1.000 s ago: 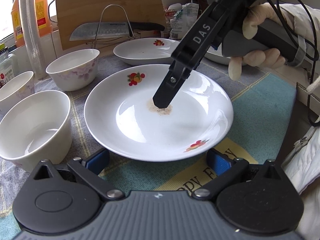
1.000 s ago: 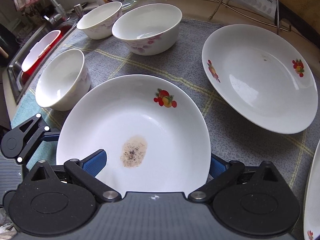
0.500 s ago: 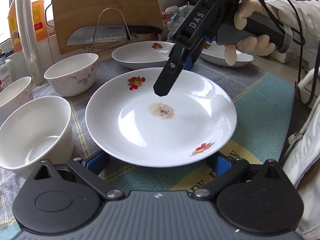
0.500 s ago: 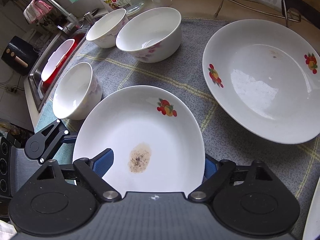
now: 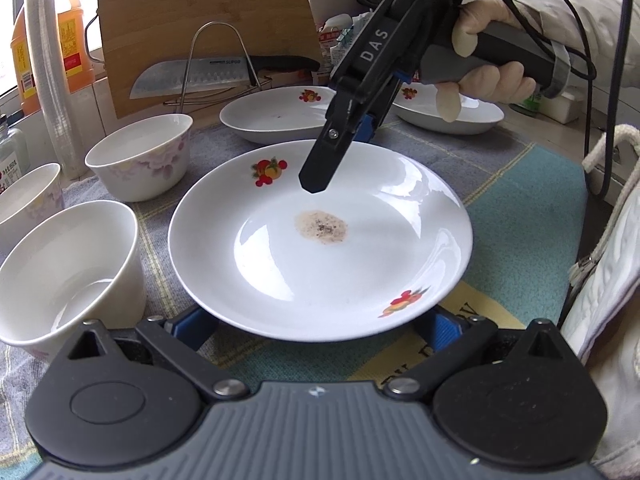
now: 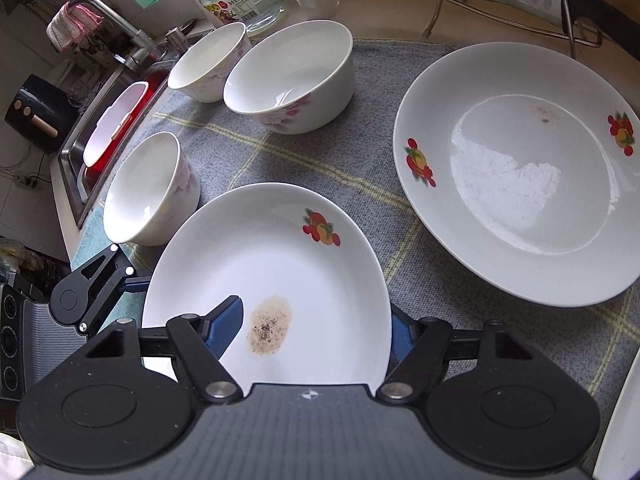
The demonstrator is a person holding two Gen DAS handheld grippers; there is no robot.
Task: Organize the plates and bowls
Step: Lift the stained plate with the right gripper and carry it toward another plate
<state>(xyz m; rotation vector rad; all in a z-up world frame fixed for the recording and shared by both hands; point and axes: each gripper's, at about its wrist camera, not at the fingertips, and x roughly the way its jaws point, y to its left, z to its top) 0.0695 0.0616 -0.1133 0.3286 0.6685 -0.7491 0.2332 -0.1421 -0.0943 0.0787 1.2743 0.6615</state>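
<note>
Stained plate sits on the table's cloth, nearest the left gripper, whose jaws gape beneath its near rim. Right gripper hovers above the plate, jaws spread wide. Bowls stand left of the plate; second plate lies behind it.

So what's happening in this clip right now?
A person with a handheld gripper in each hand is sorting dishes on a cloth-covered counter. The left gripper, open, straddles the near rim of a stained plate. The right gripper hangs above that plate, not touching it. Three bowls and another plate sit around, not yet stacked.
</note>
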